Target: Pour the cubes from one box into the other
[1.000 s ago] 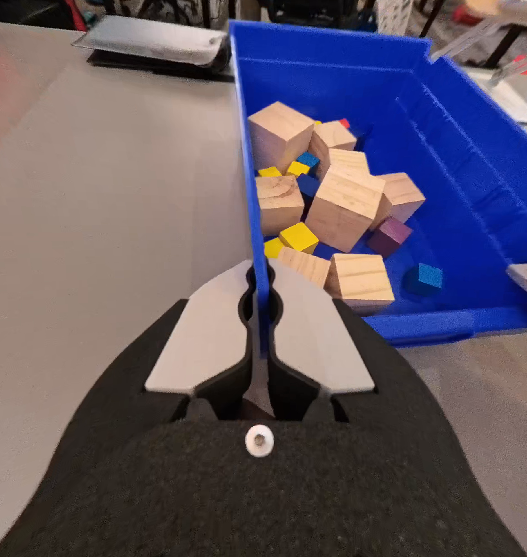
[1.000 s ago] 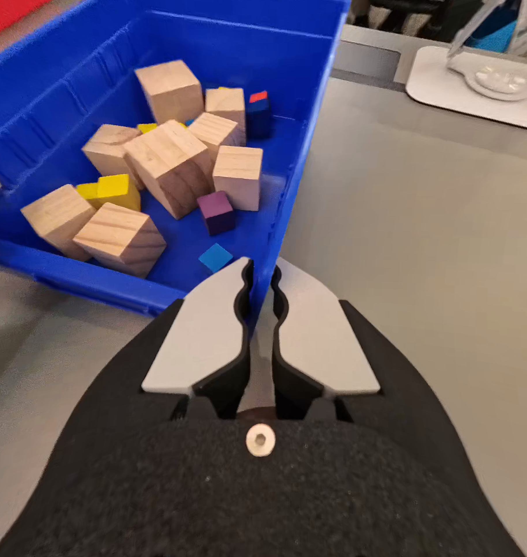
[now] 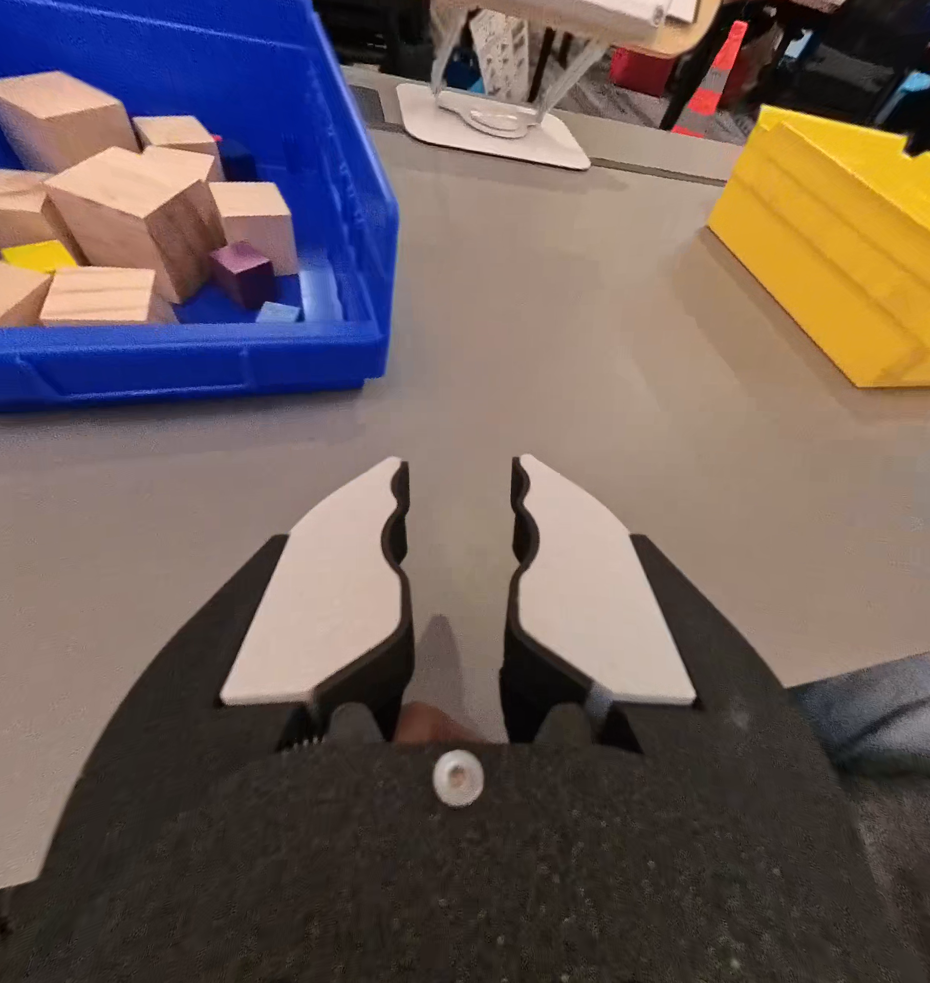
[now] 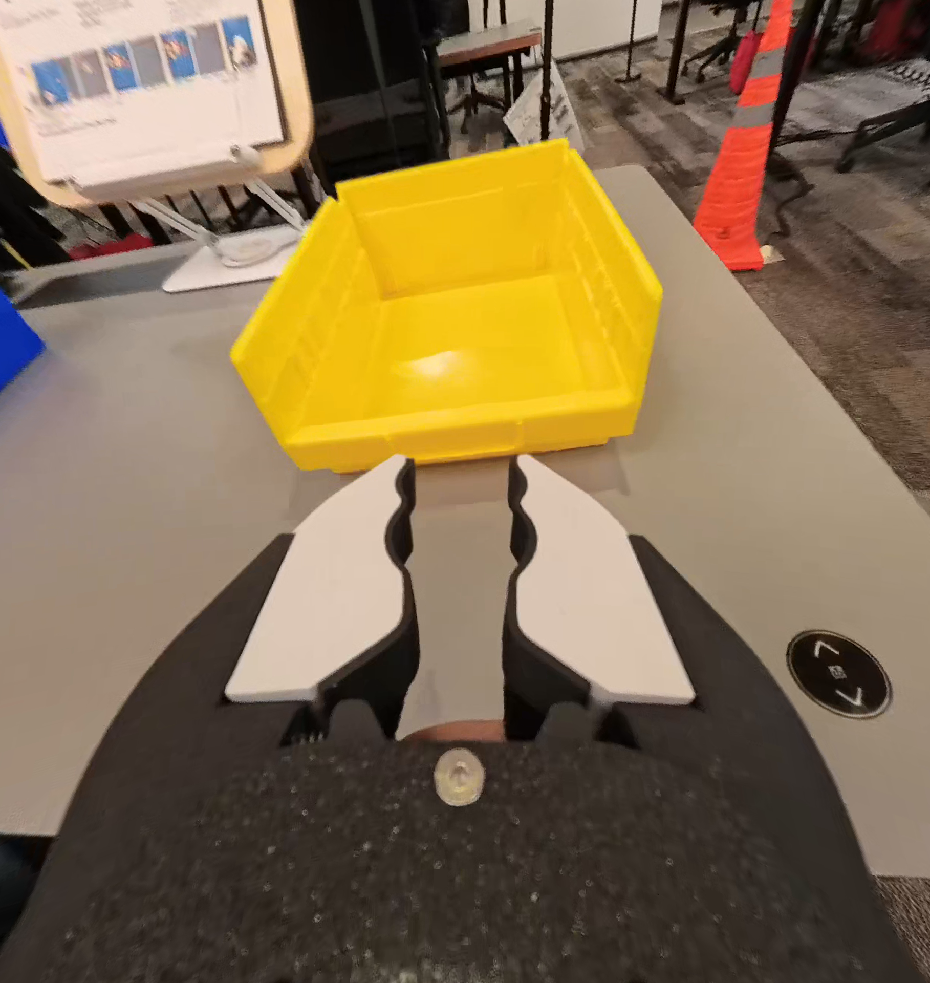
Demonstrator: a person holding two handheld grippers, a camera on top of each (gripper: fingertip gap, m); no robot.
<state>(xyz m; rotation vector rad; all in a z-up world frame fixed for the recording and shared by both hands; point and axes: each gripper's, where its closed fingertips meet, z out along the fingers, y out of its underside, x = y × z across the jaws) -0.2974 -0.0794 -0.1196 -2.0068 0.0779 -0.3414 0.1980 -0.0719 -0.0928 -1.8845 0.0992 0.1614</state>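
A blue box (image 3: 186, 361) stands on the grey table at the upper left of the left wrist view, holding several wooden cubes (image 3: 127, 207) and small coloured ones, among them a purple cube (image 3: 242, 271). My left gripper (image 3: 460, 465) is open and empty over bare table, right of the blue box. A yellow box (image 4: 452, 340) sits empty just ahead of my right gripper (image 4: 460, 465), which is open and empty, its tips close to the box's front lip. The yellow box also shows at the right of the left wrist view (image 3: 835, 255). A corner of the blue box (image 4: 0, 340) shows at the left of the right wrist view.
A white stand base (image 3: 494, 133) sits at the table's back, carrying a sign board (image 4: 138, 90). A round black control button (image 4: 838, 674) is set in the table near its right edge. An orange cone (image 4: 744, 149) stands on the carpet beyond. A sleeve (image 3: 877, 707) shows low right.
Both grippers let go of the blue box's side walls and opened. The left pulled back and turned right of the box. The right swung over to face the yellow box.
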